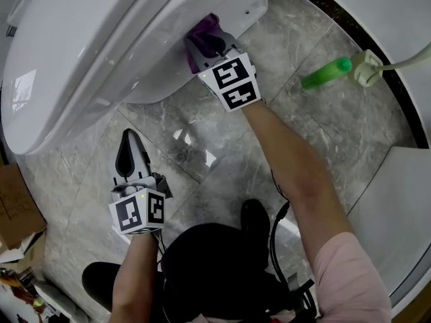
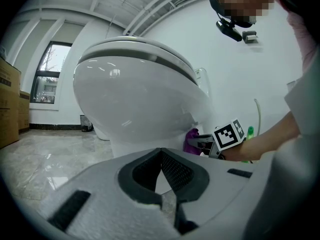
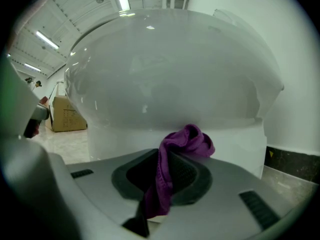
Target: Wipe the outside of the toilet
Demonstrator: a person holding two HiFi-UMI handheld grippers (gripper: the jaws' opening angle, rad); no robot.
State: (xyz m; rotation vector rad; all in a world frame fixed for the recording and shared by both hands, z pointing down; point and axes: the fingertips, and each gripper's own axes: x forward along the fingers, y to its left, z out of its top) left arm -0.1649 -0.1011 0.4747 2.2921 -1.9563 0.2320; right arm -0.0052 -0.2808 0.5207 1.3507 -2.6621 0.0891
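Purple cloth (image 3: 182,149) is clamped between the jaws of the right gripper (image 3: 162,176). One strip runs down between the two dark pads, and a crumpled bunch sticks out past the tips. In the right gripper view that bunch sits against the white outer wall of the toilet (image 3: 170,74), low down, just under the curve where the bowl swells out above the narrower base.

The head view shows the right gripper (image 1: 210,44) reaching in under the overhang of the toilet (image 1: 101,52). The purple cloth (image 1: 204,31) lies between its tips and the porcelain.

The left gripper (image 1: 129,155) hangs over the grey marble floor (image 1: 222,153), apart from the toilet, with its nose pointing towards the bowl. In its own view the jaws of the left gripper (image 2: 161,169) are together, meeting at the tips with nothing between them. Beyond them rise the toilet (image 2: 140,99) and the purple cloth (image 2: 191,140), which is held to its side.

A green bottle (image 1: 326,73) lies on the floor to the right of the toilet, well away from both grippers. A cardboard box (image 1: 17,207) stands at the left edge.
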